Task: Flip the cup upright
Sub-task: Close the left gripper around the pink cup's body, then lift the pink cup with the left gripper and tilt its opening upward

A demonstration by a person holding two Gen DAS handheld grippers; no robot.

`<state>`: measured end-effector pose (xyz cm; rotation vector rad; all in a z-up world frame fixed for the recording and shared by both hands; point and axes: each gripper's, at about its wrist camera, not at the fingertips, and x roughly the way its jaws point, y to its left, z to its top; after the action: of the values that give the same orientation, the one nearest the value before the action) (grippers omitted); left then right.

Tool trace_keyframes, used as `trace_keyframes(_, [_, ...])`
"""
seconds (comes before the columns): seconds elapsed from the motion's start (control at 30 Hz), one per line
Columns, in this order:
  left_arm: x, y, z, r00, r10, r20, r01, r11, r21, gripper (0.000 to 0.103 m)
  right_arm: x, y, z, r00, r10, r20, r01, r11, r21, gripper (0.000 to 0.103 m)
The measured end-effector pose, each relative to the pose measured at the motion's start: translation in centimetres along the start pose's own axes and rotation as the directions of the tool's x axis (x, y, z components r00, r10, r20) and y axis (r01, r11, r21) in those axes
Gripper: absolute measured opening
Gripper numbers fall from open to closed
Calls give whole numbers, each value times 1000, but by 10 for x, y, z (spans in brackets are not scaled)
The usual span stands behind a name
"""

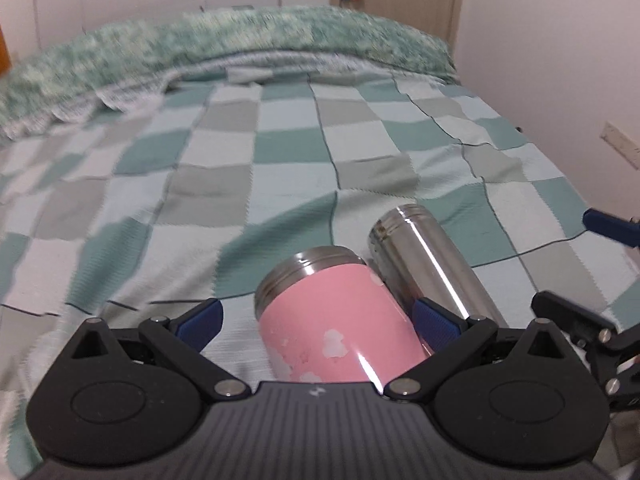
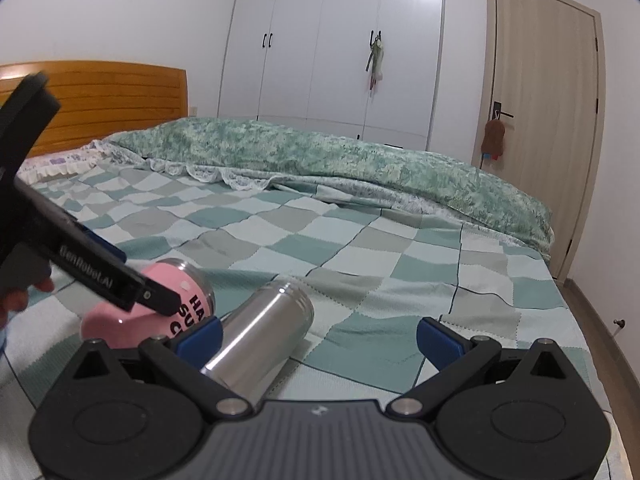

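Pink cup (image 1: pixel 332 320) lies on its side on the checkered bed (image 1: pixel 248 160), between the spread fingers of the left gripper (image 1: pixel 316 320), touching a steel cup (image 1: pixel 428 264). Right gripper (image 2: pixel 318 334) open, empty. Risk: closing may knock the steel cup rolling; pad contact probably not made yet.

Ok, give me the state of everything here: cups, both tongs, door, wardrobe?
Pink cup: on its side on the bed, between the open left tongs.
Steel cup: on its side, beside the pink one.
Right tongs: open, steel cup's base between them, not gripped.
Door: closed.
Wardrobe: doors closed.
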<state>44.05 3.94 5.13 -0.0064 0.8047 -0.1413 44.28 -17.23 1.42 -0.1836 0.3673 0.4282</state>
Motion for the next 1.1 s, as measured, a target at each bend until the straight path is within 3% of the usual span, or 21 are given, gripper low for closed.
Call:
trace_keyframes(0.2, [17, 10, 6, 992, -107, -74, 104, 994, -46, 103, 6, 4, -2, 1000, -12, -21, 12, 1000, -19, 103])
trace_keyframes(0.53, [37, 3, 5, 977, -124, -171, 107, 988, -108, 102, 6, 4, -3, 1000, -1, -26, 0, 1000, -16, 103])
trace_keyframes(0.63, [40, 7, 3, 976, -137, -170, 110, 981, -158, 98, 7, 2, -4, 1000, 7, -25, -7, 1000, -7, 103])
trace_keyframes(1.1, [-6, 1, -3, 990, -109, -86, 94, 983, -158, 91, -26, 4, 1, 999, 30, 19, -30, 1000, 1, 103])
